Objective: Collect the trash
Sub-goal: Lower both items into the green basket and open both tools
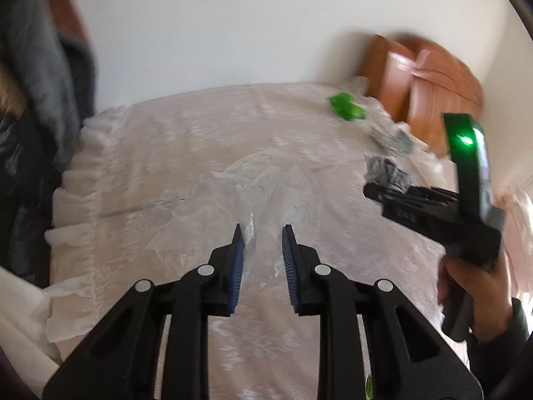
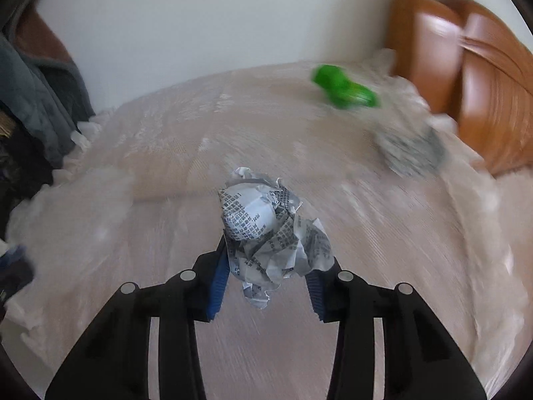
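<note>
We see the right gripper clamped on a crumpled newspaper ball, the blue pads pressing its lower half, wad lifted clear above the pale bedspread. The left wrist view shows the same gripper at the right edge, held by a hand — paper just visible at its tip. The left gripper has its jaws drawn to their narrowest, pinching a clear plastic bag that spreads flat over the bed ahead of it. Further back near the wooden headboard lie a green crumpled wrapper and a second newspaper wad, both blurred, well apart from either gripper. Dark clothing hangs at the left edge.
</note>
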`<state>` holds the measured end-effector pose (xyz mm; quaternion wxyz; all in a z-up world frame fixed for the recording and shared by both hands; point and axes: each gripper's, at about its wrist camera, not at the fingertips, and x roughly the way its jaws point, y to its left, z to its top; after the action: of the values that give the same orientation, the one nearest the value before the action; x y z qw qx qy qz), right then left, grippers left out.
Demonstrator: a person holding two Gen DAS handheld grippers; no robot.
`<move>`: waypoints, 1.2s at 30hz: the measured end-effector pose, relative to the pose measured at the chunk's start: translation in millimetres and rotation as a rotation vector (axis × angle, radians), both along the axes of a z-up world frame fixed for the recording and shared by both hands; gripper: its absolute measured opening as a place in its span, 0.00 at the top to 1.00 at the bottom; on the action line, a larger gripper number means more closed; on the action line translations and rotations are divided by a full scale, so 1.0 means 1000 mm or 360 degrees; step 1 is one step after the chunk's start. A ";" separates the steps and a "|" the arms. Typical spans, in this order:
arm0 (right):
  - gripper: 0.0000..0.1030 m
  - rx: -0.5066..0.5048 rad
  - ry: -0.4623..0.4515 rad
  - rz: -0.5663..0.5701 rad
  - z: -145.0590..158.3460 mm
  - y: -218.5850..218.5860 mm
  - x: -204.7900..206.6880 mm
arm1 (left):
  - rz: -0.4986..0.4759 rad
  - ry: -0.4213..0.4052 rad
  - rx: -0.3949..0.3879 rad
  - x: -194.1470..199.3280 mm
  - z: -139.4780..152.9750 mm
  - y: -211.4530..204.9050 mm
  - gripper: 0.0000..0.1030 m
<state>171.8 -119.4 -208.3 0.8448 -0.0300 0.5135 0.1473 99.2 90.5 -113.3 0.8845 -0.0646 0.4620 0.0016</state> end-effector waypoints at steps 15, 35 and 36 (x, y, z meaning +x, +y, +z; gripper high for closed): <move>0.58 0.0037 0.0005 -0.0741 0.056 -0.193 -0.206 | -0.0905 -0.0012 -0.0079 -0.053 0.017 -0.214 0.78; 0.57 0.0065 -0.0013 -0.1174 0.058 -0.269 -0.305 | -0.1399 0.0003 -0.0047 -0.113 0.016 -0.326 0.78; 0.57 0.0067 -0.0014 -0.1179 0.059 -0.271 -0.306 | -0.1409 0.0004 -0.0044 -0.114 0.016 -0.328 0.78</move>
<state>-134.5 -390.5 -149.8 0.8435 0.1747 0.4827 -0.1582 -15.0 -237.2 -97.0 0.7983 0.1277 0.4463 -0.3837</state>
